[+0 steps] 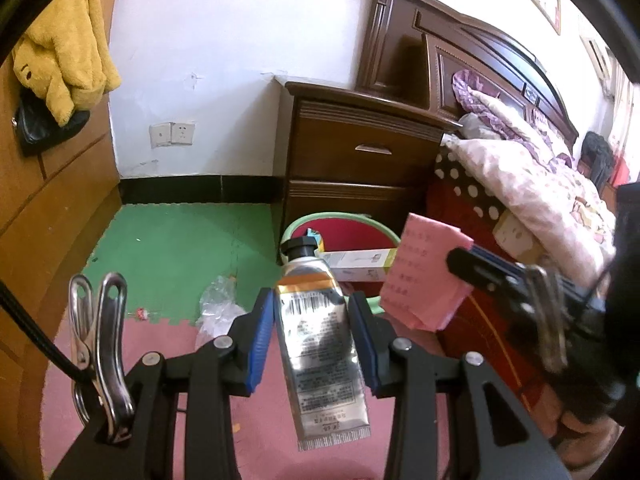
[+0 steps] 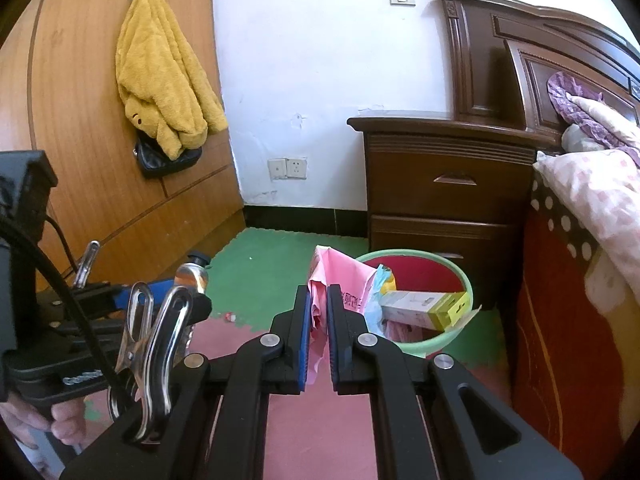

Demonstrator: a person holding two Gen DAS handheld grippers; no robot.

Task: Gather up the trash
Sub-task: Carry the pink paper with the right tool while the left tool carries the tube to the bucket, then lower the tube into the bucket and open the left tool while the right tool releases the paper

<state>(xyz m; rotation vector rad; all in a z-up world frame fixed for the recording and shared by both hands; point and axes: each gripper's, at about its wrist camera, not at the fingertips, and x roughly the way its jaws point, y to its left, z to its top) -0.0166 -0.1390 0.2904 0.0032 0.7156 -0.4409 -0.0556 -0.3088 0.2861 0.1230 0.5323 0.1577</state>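
Beside the bed, at about twelve o'clock from both of your hands, stands the green-rimmed bin (image 2: 466, 280), already holding a small carton (image 2: 424, 306) and some wrappers. Starting at your left: the left gripper (image 1: 312, 336) pinches a silver tube (image 1: 316, 328) across its middle, black cap pointing ahead toward the bin and the crimped tail hanging back toward you. Carry it forward until the cap is clearly past the near rim before you let the jaws spread, or the tube may tip out onto the floor mat (image 1: 176, 240). At ten o'clock from that gripper, a crumpled clear plastic scrap (image 1: 218, 306) lies on the mat; I judge it is still to be collected. Moving right, the right gripper (image 2: 319, 336) is pressed nearly together on folded pink paper (image 2: 340, 276), held just short of the bin. Paper flutters, so release it low, over the bin's middle.
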